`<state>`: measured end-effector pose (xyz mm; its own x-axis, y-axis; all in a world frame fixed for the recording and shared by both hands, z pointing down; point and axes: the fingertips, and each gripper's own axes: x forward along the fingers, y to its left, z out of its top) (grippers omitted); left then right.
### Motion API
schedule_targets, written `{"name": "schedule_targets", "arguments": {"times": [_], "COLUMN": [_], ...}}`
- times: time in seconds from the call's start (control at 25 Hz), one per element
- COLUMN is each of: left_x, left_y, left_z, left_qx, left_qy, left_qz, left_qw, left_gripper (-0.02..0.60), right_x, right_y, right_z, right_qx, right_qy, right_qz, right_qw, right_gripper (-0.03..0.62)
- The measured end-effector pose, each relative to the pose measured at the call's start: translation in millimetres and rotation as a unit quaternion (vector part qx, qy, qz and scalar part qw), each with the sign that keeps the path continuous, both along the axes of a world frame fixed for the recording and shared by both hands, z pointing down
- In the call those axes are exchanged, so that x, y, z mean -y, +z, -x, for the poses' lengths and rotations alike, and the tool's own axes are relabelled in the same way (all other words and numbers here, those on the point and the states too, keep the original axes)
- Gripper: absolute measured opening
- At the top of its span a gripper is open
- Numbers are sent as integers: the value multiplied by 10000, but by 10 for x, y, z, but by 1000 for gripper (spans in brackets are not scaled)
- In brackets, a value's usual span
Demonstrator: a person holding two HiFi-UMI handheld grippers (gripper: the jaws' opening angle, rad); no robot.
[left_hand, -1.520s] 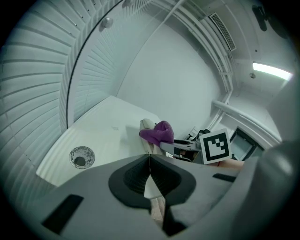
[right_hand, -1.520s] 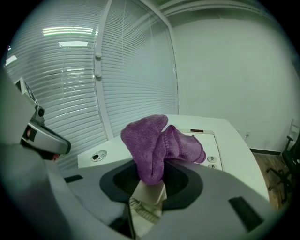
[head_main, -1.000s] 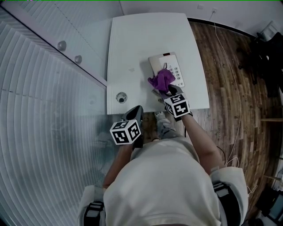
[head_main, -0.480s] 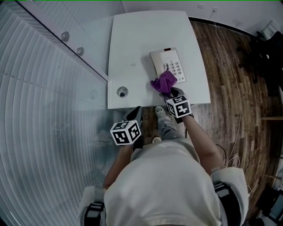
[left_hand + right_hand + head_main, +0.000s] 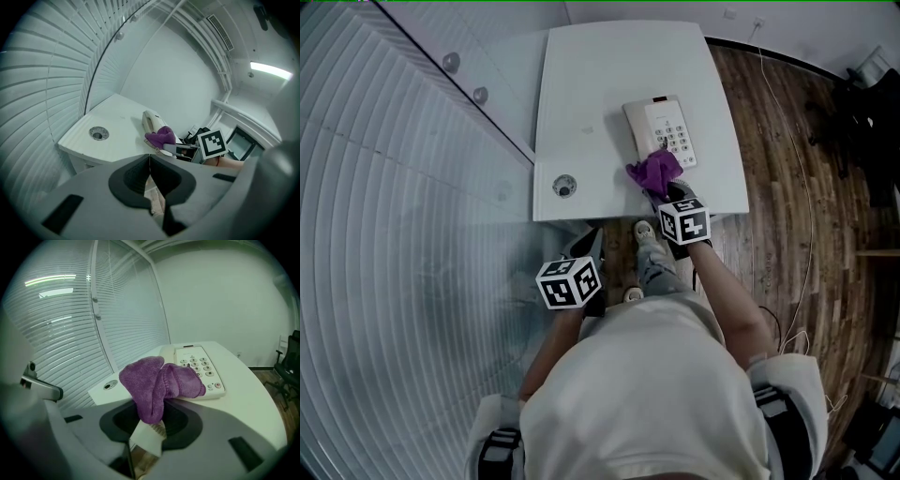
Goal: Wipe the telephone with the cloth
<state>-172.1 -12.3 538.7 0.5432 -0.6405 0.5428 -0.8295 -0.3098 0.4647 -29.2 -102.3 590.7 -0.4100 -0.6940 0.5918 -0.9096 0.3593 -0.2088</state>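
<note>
On the white desk (image 5: 581,112): telephone (image 5: 661,131) lies flat near the right edge, keypad (image 5: 677,141) up.
Cloth (image 5: 653,172): purple, now bunched at the telephone's near end; a second ago I saw it higher over the keypad.
Right gripper (image 5: 661,195): clamped on the Cloth, pulled back toward me.
Left gripper (image 5: 591,236): closed tight, empty, off the desk's near edge.
Meaning: I judge one stroke ends; the far part remains to wipe.

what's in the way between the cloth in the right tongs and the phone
Nothing visible stands between them. The purple cloth, clamped in the right tongs, hangs over the near end of the phone on the table.
</note>
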Motion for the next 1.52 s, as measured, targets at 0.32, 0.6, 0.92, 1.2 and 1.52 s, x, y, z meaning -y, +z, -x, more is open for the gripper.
{"name": "schedule_targets", "arguments": {"times": [0.32,0.6,0.92,1.2,1.52], "left_x": [81,369,801,1179,1573], "left_y": [-86,-204,-195,-146,-123], "left_z": [-27,-277,-597,-866,-1215], "left_qx": [-31,-45,16,107,215], "left_qy": [-21,32,-117,-330,-500], "left_qz": [-134,-321,-322,-258,-282], "left_qw": [9999,9995,9994,9991,9981], "left_gripper": [21,21,21,21,198], "right_x": [-91,-141,-1,156,416], "right_y": [-222,-424,-636,-836,-970], "right_z": [-16,-118,-496,-800,-1159], "right_qx": [339,422,595,639,740], "right_qy": [169,142,213,111,40], "right_qz": [-156,-377,-538,-703,-823], "right_qw": [9992,9983,9965,9954,9938], "right_gripper": [130,130,130,130,130]}}
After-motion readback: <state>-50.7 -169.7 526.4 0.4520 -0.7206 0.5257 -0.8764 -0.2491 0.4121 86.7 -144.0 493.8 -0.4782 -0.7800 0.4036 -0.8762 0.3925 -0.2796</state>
